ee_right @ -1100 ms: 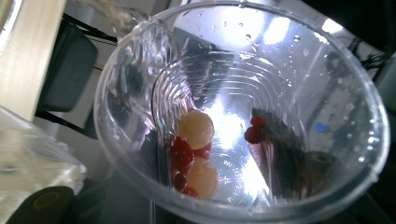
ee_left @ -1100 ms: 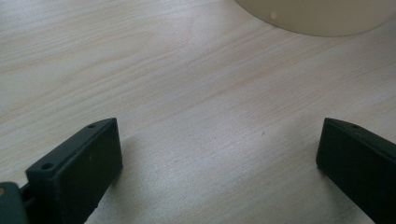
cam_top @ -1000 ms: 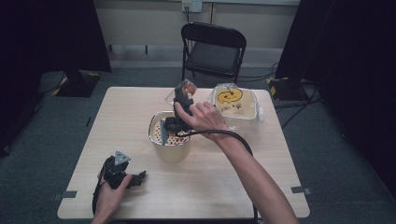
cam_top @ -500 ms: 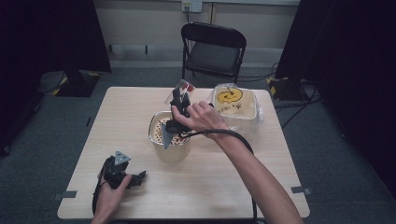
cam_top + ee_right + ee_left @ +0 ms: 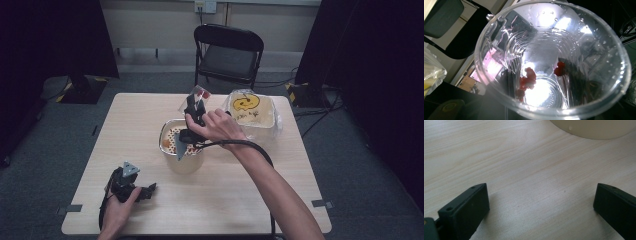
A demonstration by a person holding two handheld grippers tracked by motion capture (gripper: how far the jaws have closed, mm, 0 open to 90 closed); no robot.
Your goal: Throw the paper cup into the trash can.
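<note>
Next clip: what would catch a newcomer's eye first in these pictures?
The clear cup, held tilted in the right gripper above the bowl at mid-table; the right gripper view looks into its mouth, where a few red bits cling near the bottom. Next, the bagged container with a yellow swirl at the far right. The left gripper rests open at the near left, on the table.

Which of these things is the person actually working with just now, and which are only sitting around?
In use:
- right claw, gripping the clear plastic cup
- red bits inside that cup
- cream bowl of food under the hand

Lying about:
- left claw, open, resting on the table
- bagged container with a yellow mark
- folding chair
</note>
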